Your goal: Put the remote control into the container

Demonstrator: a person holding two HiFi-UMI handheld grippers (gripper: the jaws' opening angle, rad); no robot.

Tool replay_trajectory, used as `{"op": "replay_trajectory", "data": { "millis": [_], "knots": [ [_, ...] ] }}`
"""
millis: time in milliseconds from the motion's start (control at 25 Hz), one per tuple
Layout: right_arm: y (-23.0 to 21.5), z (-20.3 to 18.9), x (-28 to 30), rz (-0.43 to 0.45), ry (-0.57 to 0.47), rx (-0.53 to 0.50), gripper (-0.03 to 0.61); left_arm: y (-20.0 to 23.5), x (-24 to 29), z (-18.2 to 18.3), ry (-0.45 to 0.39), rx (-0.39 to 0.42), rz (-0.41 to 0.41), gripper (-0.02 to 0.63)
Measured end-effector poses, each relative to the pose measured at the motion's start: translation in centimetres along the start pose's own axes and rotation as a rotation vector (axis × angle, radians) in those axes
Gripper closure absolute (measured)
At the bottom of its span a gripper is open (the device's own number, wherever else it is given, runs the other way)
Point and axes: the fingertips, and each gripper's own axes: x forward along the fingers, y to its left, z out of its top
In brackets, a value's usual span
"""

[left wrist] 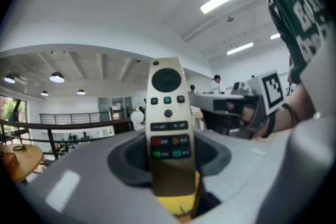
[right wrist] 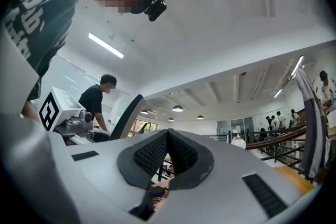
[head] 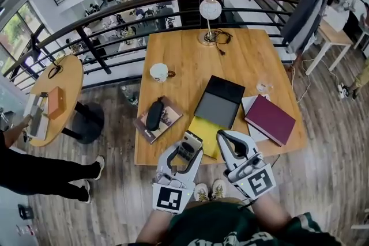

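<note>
My left gripper (head: 188,144) is shut on the remote control (head: 188,148), a cream handset with a round dark pad and coloured buttons (left wrist: 168,113). It stands upright between the jaws in the left gripper view and hangs over the table's near edge, beside a yellow sheet (head: 208,129). The container (head: 218,102), a flat dark box with a grey inside, lies just beyond it at mid-table. My right gripper (head: 226,139) is shut and holds nothing, its ribbed pads (right wrist: 169,152) meeting. It sits to the right of the left gripper at the near edge.
On the wooden table (head: 190,52) are a desk lamp (head: 210,13), a white cup (head: 159,72), a black pouch (head: 154,113) on a magazine, and a maroon book (head: 270,119) on white papers. A railing (head: 115,14) runs behind. A round side table (head: 57,95) stands at the left.
</note>
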Motion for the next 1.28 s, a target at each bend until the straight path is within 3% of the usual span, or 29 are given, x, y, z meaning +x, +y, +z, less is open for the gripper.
{"op": "replay_trajectory", "data": {
  "millis": [640,840,1000,1280],
  "knots": [
    [-1.8,-1.9,0.3,0.008,0.022,0.027,0.565,-0.2,2.0,-1.4,0.033,-0.016,0.001,0.43],
    [-2.2,-2.3,0.6,0.001,0.029,0.033,0.565,-0.2,2.6,-2.5,0.065,-0.055,-0.006,0.43],
    [-3.1,-3.3,1.0,-0.015,0.034,0.038,0.565,-0.8,3.8,-4.5,0.126,-0.063,-0.026,0.43],
    [-4.6,-4.1,1.6,-0.036,0.027,0.044,0.565,-0.8,6.1,-9.5,0.306,-0.071,-0.048,0.43]
  ]
}}
